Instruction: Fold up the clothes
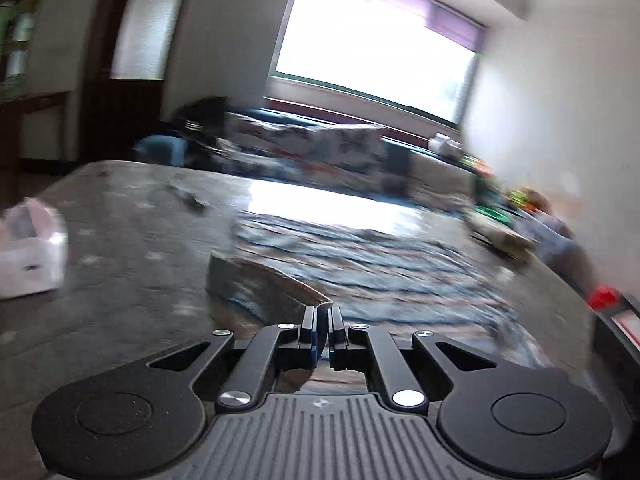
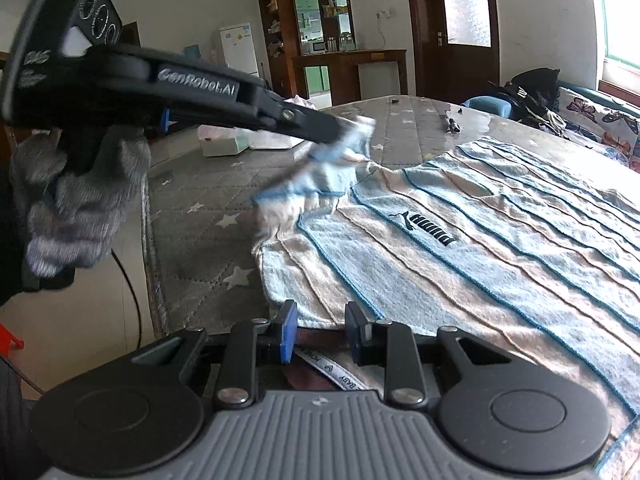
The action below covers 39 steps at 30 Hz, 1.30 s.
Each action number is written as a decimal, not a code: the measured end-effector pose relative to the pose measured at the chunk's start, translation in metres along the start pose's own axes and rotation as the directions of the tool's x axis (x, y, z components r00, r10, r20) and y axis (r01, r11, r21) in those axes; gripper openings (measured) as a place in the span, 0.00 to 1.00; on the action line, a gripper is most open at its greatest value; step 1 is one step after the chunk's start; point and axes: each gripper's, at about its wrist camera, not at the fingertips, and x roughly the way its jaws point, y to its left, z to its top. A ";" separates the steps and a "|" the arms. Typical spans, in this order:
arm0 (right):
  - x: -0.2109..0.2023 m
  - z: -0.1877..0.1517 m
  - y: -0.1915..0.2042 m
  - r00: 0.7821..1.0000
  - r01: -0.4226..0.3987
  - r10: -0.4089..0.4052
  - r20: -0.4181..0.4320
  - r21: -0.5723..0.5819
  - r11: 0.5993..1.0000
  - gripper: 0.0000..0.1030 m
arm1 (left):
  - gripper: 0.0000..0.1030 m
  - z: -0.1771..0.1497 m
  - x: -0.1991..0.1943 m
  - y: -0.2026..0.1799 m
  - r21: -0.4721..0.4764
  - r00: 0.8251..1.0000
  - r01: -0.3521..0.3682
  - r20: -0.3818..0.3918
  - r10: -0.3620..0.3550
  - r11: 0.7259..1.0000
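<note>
On the grey mattress (image 2: 200, 184) lies the striped shirt (image 2: 480, 248); left gripper (image 2: 340, 128) clamped on its sleeve (image 2: 332, 168), so carry it straight inward, while right gripper (image 2: 322, 330), jaws parted around the hem, pins flat.

1 striped shirt (image 2: 460, 248), 2 grippers: left gripper (image 2: 332, 130), right gripper (image 2: 322, 334), 1 gloved hand (image 2: 76, 200), 1 mattress (image 2: 200, 208)

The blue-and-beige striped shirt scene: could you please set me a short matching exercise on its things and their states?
Things:
1. left tool
2. right tool
3. blue-and-beige striped shirt
4. white box

States:
A. spread over the grey star-patterned mattress
B. shut on the shirt's lifted sleeve
C. sitting at the mattress's far edge
D. at the shirt's near edge, pads apart

Pairs: 1-B, 2-D, 3-A, 4-C
</note>
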 end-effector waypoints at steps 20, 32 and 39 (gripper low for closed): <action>-0.004 0.008 -0.022 0.999 0.037 -0.038 0.009 0.109 0.993 0.32 | 0.27 0.002 0.022 0.043 0.014 0.990 -0.110 -0.082 0.111 0.994; 0.019 0.023 -0.032 0.995 0.099 -0.101 0.004 0.143 0.985 0.30 | 0.27 0.003 0.043 0.044 0.061 0.987 -0.106 -0.115 0.113 0.992; 0.017 0.023 -0.027 0.993 0.113 -0.114 0.008 0.118 0.987 0.05 | 0.28 0.006 0.051 0.045 0.085 0.983 -0.120 -0.128 0.130 0.989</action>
